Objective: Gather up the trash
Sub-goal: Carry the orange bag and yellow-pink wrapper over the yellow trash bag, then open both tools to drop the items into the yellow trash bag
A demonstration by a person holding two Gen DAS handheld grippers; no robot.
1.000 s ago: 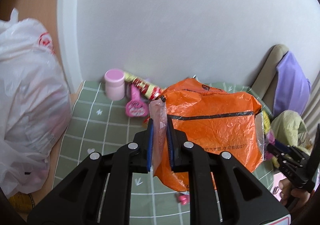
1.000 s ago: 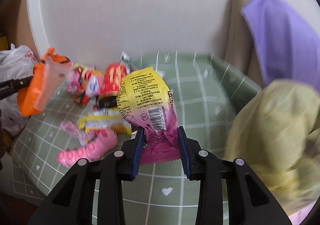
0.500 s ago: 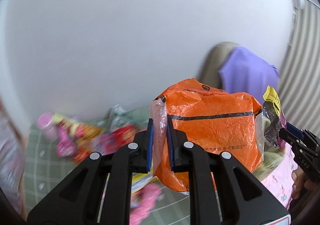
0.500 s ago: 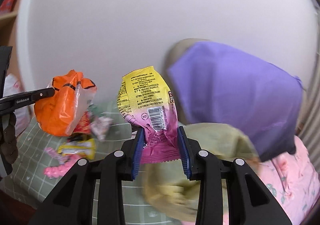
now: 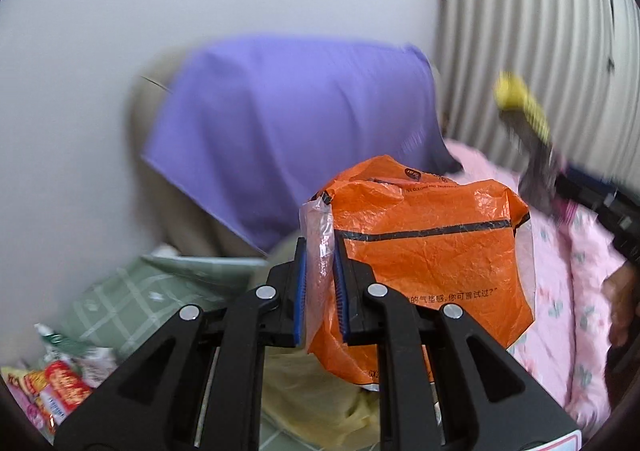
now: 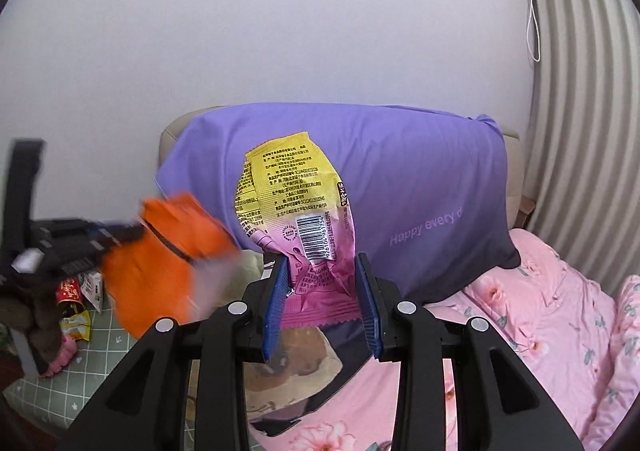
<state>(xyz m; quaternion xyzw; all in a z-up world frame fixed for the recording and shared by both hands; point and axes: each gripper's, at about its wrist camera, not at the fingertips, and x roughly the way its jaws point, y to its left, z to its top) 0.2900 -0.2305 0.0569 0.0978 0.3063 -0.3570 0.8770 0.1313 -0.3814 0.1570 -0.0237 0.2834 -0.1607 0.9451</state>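
My left gripper (image 5: pixel 320 263) is shut on the clear edge of an orange plastic bag (image 5: pixel 428 259) and holds it up in the air. The bag also shows, blurred, in the right wrist view (image 6: pixel 164 263). My right gripper (image 6: pixel 322 283) is shut on a yellow and pink snack wrapper (image 6: pixel 296 211) and holds it upright in front of a purple pillow. In the left wrist view that wrapper (image 5: pixel 520 103) is a blurred yellow shape at the far right, above the bag.
A purple pillow (image 6: pixel 420 203) leans on the white wall. Pink floral bedding (image 6: pixel 560 315) lies to the right, grey curtains (image 5: pixel 540 51) behind it. More snack wrappers (image 5: pixel 60 391) lie on a green checked cloth (image 5: pixel 128 303) at the lower left.
Both grippers have swung to the right, away from the green cloth and toward the purple pillow and pink bedding. Each has kept its hold.
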